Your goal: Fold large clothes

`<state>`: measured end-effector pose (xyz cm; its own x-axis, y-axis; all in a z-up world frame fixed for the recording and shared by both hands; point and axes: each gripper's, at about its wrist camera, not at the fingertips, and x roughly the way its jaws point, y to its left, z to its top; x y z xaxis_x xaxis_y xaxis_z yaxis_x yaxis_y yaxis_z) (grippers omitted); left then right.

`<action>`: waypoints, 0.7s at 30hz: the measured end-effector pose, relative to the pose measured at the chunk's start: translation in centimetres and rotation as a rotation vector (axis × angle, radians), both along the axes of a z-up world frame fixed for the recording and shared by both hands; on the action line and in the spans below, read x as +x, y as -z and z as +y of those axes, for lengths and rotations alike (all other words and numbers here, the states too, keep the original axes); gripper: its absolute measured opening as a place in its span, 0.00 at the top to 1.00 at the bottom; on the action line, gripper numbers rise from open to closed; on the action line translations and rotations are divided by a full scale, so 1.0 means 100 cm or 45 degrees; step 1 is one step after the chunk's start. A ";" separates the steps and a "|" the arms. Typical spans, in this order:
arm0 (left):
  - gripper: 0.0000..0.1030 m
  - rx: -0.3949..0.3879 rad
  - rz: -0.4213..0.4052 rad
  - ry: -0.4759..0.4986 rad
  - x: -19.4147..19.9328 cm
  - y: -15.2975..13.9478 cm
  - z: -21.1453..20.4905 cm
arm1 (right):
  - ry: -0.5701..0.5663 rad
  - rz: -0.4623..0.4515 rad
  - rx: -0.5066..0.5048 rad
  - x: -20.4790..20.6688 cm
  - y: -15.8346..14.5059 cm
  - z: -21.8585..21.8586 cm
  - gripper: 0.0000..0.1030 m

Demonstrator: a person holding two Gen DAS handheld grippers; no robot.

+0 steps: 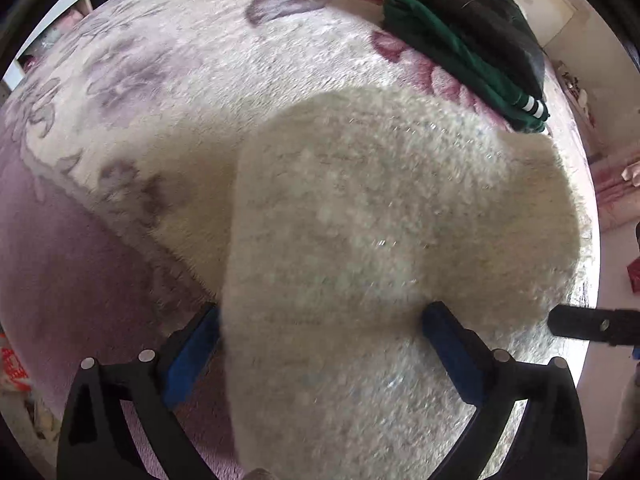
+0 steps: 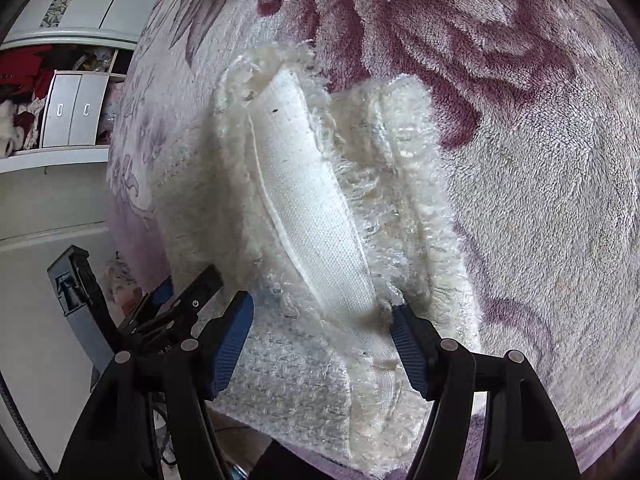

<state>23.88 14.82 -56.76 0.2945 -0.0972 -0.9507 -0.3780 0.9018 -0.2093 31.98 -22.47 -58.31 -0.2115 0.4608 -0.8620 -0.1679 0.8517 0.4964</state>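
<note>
Two grippers, one garment: both tools sit at the near edge of a white fluffy garment (image 1: 380,208) spread on a plush floral blanket (image 1: 168,80).
Garment position: lies on the bed directly ahead of both pairs of fingers, its long axis running away from them toward the far side.
Left gripper (image 1: 320,344): fingers spread wide, blue pads either side of a raised fold of the fleece; the cloth fills the gap, but whether it is pinched I cannot tell — the pads look apart from it on the right.
Right gripper (image 2: 322,340): fingers wide apart, straddling an upturned flap (image 2: 316,216) that shows the woven backing; nothing clamped.
Nearer tool: judged about equal — each has cloth between its pads.
Materials: garment — long shaggy pile outside, flat gridded weave inside, soft and floppy, likely to sag when lifted. Blanket — short velvety pile, mauve flowers on cream.
Other items: folded dark clothes (image 1: 472,40), green and black, stacked at the far edge, well apart from the garment's near end.
</note>
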 end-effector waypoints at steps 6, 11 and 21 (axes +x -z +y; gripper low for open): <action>0.00 -0.102 -0.020 0.008 0.004 0.006 0.007 | 0.041 -0.012 -0.014 -0.011 0.000 0.003 0.82; 0.00 -0.146 -0.016 0.003 -0.002 -0.014 0.015 | 0.130 -0.176 -0.095 -0.017 -0.048 -0.014 0.85; 0.00 0.084 0.092 0.091 -0.035 -0.022 -0.005 | 0.092 0.127 -0.020 0.001 0.000 -0.029 0.64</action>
